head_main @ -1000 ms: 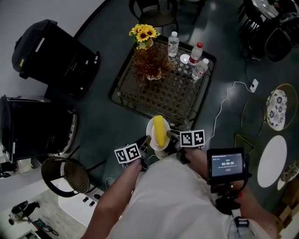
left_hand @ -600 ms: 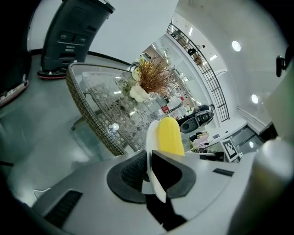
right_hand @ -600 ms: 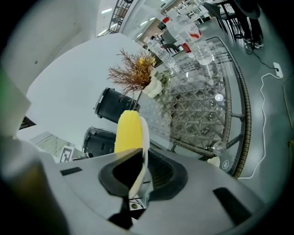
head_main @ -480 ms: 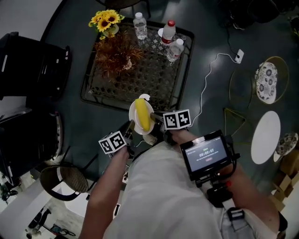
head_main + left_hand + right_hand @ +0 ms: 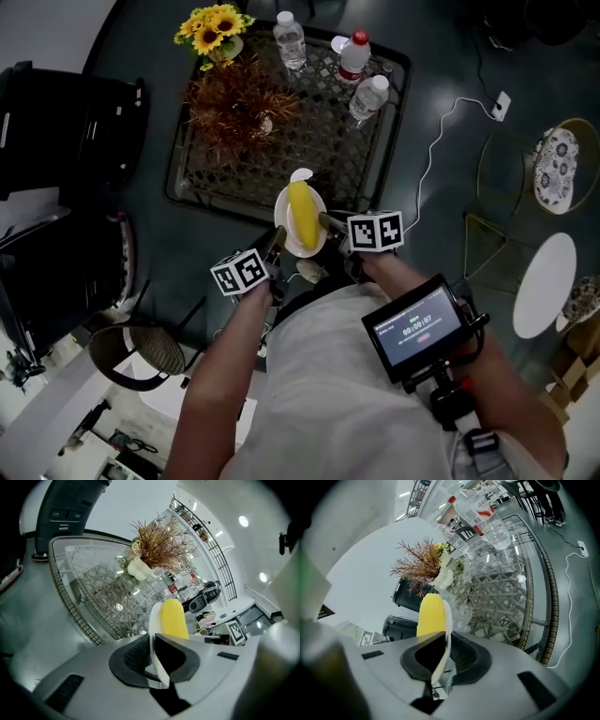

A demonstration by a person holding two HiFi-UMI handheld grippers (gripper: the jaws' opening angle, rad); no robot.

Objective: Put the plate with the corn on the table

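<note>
Dark floor (image 5: 183, 248) surrounds the lattice-topped table (image 5: 323, 150). Over its near edge you hold the white plate (image 5: 282, 225), with the yellow corn (image 5: 302, 214) lying lengthwise on it. Your left gripper (image 5: 153, 645) is clamped on the plate's left rim, and your right gripper (image 5: 440, 654) on its right rim. Farther back on the table stand a dried plant (image 5: 234, 103), sunflowers (image 5: 214, 23) and three water bottles (image 5: 354, 58).
</note>
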